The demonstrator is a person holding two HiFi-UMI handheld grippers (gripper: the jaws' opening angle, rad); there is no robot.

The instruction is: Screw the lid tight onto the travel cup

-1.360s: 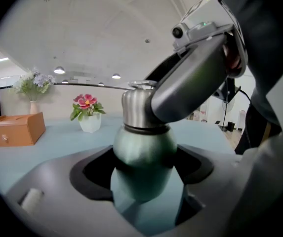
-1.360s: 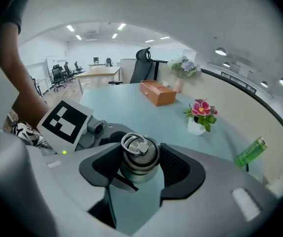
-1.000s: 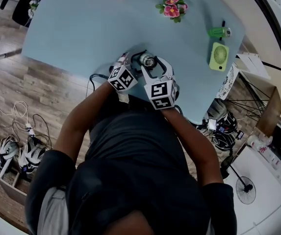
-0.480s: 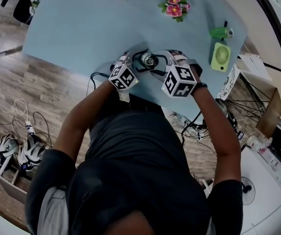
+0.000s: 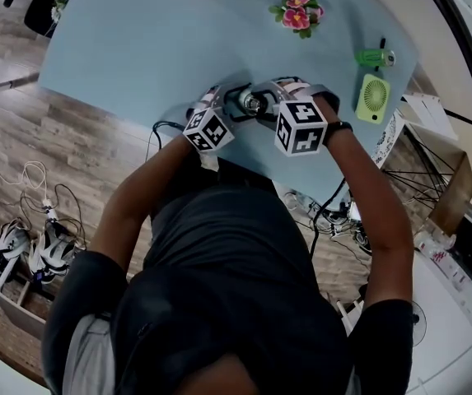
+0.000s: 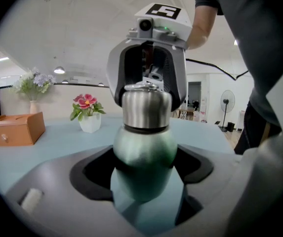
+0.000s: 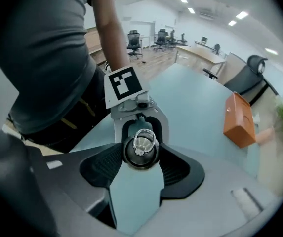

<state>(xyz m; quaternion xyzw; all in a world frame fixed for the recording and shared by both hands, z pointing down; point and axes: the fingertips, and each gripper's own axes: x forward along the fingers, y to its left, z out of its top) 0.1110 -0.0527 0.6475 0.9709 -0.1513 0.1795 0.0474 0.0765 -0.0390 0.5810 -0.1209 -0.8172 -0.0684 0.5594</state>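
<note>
- The left gripper is nearest the person, low over the near edge of the table. Its claw pinches the green body of the travel cup, with a dark pad pressed against each flank.
- The cup stands upright in that grip, close to the table's near edge and between the two grippers.
- The right gripper comes at the cup's top from the other side. Its claw is closing round the steel lid, and the pads look to meet the lid's sides.
- Progress, as I judge it: the lid is already seated square on the neck, so placing it is done. What is left is the turning, and this looks like a grip being taken for a twist. A thin dark seam shows between lid and body, so it may not be fully home.
- Hard to make out: the threads are under the lid, so tightness cannot be read. The cup's base is cut off by the left gripper's own body, and from the head view the grippers cover nearly all of the cup.
- Farther back, well apart from the cup, stand a pot of flowers, a small green fan and an orange box.
</note>
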